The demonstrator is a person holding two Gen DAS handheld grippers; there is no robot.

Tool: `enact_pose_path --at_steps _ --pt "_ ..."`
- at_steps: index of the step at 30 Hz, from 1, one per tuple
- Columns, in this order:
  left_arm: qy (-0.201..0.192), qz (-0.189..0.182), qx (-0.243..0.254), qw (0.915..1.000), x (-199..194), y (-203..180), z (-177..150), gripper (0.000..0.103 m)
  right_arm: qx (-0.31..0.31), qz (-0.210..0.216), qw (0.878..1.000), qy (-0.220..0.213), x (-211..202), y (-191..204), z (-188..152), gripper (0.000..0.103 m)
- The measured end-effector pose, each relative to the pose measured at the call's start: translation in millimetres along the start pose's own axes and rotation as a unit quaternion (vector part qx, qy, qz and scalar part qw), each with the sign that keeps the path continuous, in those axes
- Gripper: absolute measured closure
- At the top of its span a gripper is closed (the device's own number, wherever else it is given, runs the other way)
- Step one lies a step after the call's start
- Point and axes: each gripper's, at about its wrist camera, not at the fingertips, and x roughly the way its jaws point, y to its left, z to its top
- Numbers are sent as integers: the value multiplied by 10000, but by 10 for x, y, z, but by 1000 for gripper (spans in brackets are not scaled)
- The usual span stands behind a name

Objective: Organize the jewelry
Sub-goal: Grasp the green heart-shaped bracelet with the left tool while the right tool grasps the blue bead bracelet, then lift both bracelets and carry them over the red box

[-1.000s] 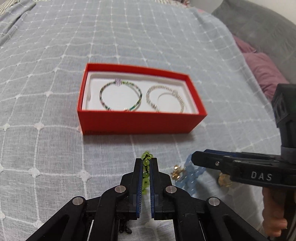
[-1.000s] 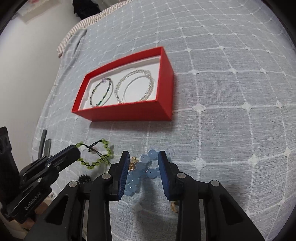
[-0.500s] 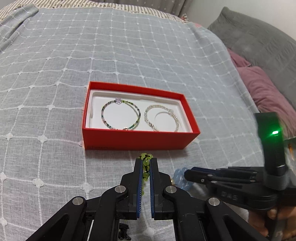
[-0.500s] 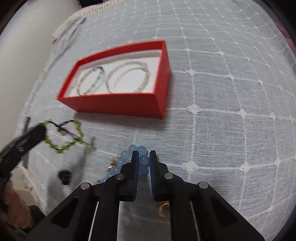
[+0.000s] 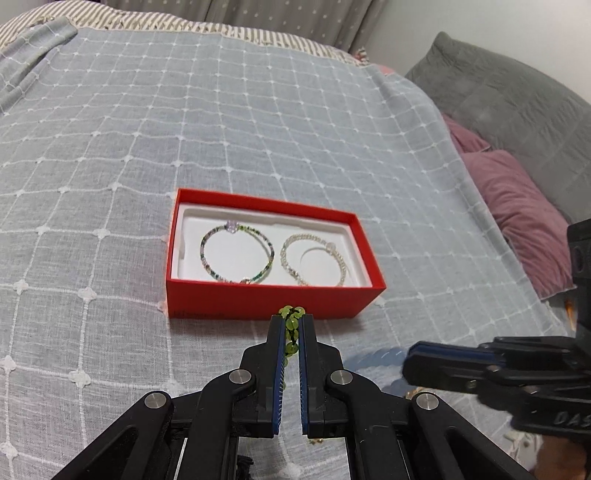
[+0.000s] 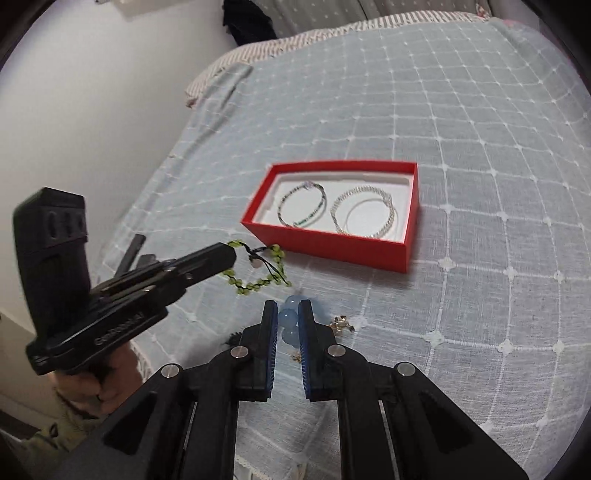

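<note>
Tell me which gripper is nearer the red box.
Left. The left gripper, shut on the green bracelet, is just short of the red box; the right gripper, clamping blue beads, sits farther back.

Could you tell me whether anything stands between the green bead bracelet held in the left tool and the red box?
Nothing visible does. The green bead bracelet hangs from the left tool just short of the red cardboard box; only bare grey bedspread lies between.

A grey bedspread (image 5: 258, 122) crossed by a white stitched grid covers the bed; a striped sheet (image 5: 229, 31) shows along its far edge; a purple pillow (image 5: 517, 214) lies at the right, beside a grey quilted cushion (image 5: 509, 99); a white wall (image 6: 92, 92) stands left.
</note>
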Motion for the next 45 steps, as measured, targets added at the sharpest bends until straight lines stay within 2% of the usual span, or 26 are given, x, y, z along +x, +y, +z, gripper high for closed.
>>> enact_pose_path --at_steps 6,12,21,30,39,45 --pt "-21 -8 -13 10000 -6 1 13 102 16 97 9999 -51 -47 7 11 91" --pt "-91 -95 -25 9999 -48 -3 41 102 -29 377 9990 -251 -150 54 33 91" --pt "-270 -228 -112 9993 -106 4 126 102 88 376 9984 -419 -200 12 93 91" --pt "-610 -250 -113 9978 -109 13 358 102 190 451 9960 -747 -328 10 292 91" --pt "-477 -316 -332 9978 39 105 423 102 440 461 9934 -955 -309 -94 435 91" --pt "-427 -375 -393 9976 178 119 545 102 388 444 9927 -1051 -285 -112 597 91"
